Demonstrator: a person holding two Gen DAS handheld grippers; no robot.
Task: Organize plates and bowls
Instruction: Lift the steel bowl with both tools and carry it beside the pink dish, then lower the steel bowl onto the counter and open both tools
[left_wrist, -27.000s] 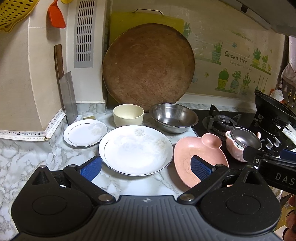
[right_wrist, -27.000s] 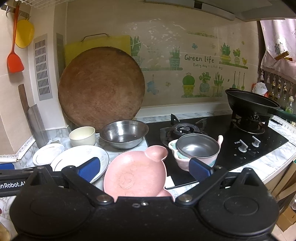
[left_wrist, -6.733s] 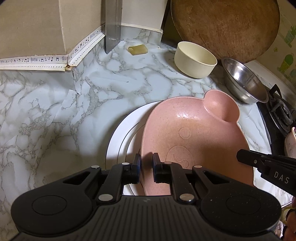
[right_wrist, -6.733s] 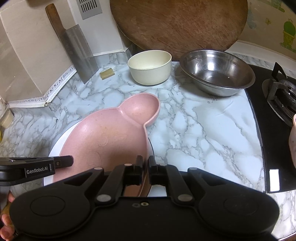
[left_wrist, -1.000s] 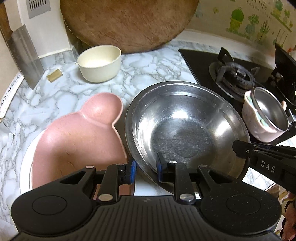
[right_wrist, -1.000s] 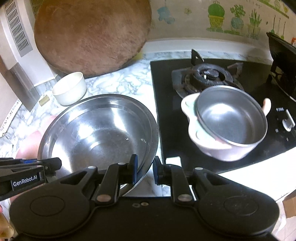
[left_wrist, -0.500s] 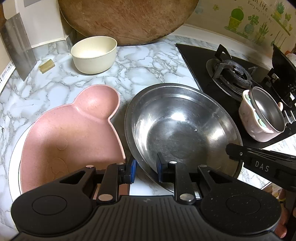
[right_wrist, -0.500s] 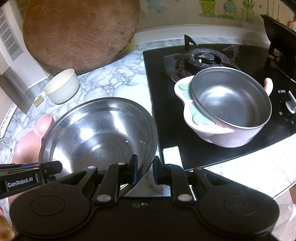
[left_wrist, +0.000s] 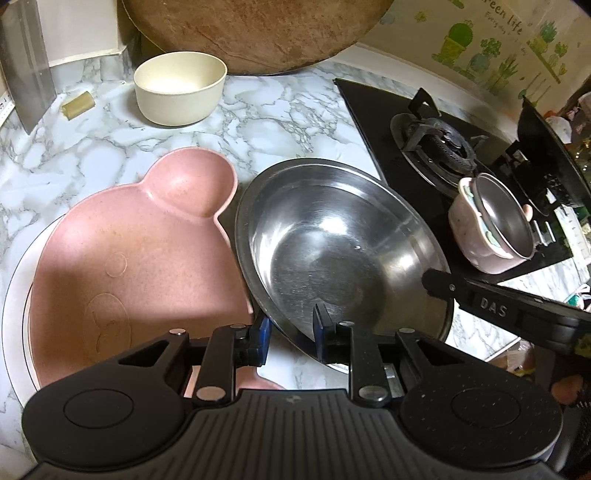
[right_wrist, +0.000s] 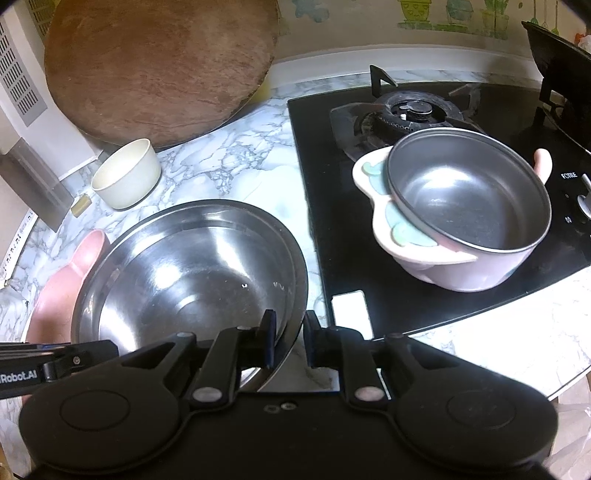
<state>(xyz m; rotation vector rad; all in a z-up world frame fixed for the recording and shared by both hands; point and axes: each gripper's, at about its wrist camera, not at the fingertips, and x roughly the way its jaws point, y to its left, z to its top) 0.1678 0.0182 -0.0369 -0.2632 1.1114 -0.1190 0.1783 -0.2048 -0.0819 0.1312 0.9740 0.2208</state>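
Note:
Both grippers hold the steel bowl (left_wrist: 343, 240) by its near rim, above the marble counter. My left gripper (left_wrist: 289, 334) is shut on the rim's left part; my right gripper (right_wrist: 289, 339) is shut on its right part. The bowl also shows in the right wrist view (right_wrist: 192, 273). A pink bear-shaped dish (left_wrist: 122, 266) lies on a white plate (left_wrist: 14, 295) to the left, next to the steel bowl. A cream bowl (left_wrist: 181, 86) stands at the back. A pink pot with a steel insert (right_wrist: 461, 214) sits on the black hob.
A round wooden board (right_wrist: 159, 66) leans on the back wall. A cleaver (left_wrist: 22, 66) leans at the back left. The gas burner (right_wrist: 410, 110) and a black wok (left_wrist: 546, 147) are on the right. The counter's front edge is near the hob.
The steel bowl, held by both grippers, has moved a little left and nearer the pink dish. Both views have tilted slightly; the pot on the hob looks closer in the right view.

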